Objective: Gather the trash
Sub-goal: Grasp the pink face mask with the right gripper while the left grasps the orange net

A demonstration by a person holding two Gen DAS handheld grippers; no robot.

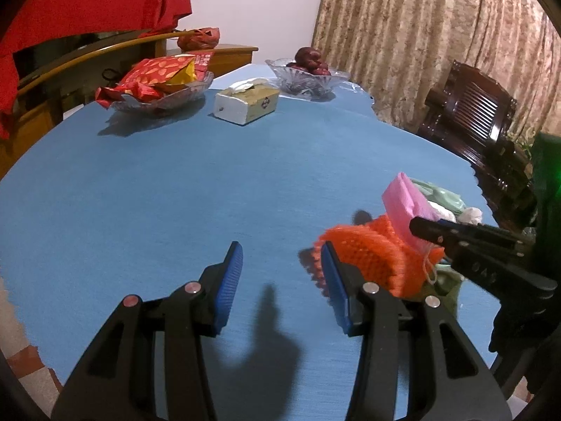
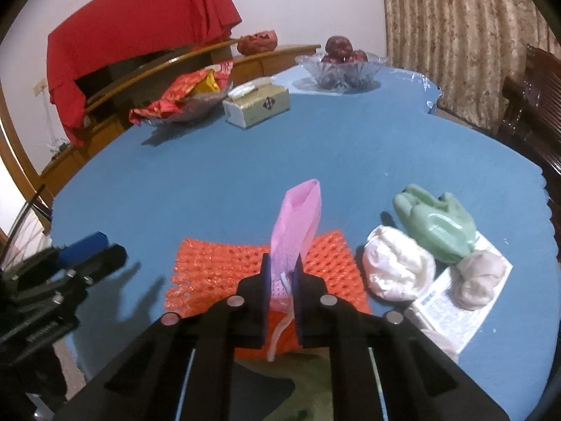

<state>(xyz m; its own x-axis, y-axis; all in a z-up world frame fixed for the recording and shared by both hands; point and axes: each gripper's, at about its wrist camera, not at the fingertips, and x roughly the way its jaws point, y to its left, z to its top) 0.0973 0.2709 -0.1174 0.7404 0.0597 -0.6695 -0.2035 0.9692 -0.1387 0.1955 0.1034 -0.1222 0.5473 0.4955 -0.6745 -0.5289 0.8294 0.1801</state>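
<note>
Far left of the right wrist view: left gripper (image 2: 94, 249), blue pads spread with only blue tablecloth (image 2: 350, 147) showing between them, hovering just beside the left edge of the orange foam net (image 2: 210, 266). In its own view, same left gripper (image 1: 284, 280) open and empty, right pad touching or nearly touching the orange foam net (image 1: 371, 256) at the net's near-left edge; cannot tell which. Next rightward, orange foam net lying flat on the cloth, long axis running left to right across the view. At centre, right gripper (image 2: 283, 273) pinching the lower part of the pink foam net (image 2: 298, 224), pads pressed against its sides, a white string trailing down between the fingers. Pink foam net standing up out of the grip, long axis running away from the camera and slightly rightward, open mouth at the far tip, lying over the orange net's middle. In the left wrist view, pink foam net (image 1: 406, 207) seen side-on behind the orange net, with the right gripper (image 1: 426, 226) reaching in from the right. Farther right: crumpled white wad (image 2: 396, 266), green glove (image 2: 434, 221) beyond it with fingers pointing away, a grey-white wad (image 2: 480, 280) resting on a printed paper sheet (image 2: 452, 315), all near the table's right edge. At the back, from the left: snack bowl (image 2: 189, 105), tissue box (image 2: 259, 105), fruit bowl (image 2: 343, 66).
</note>
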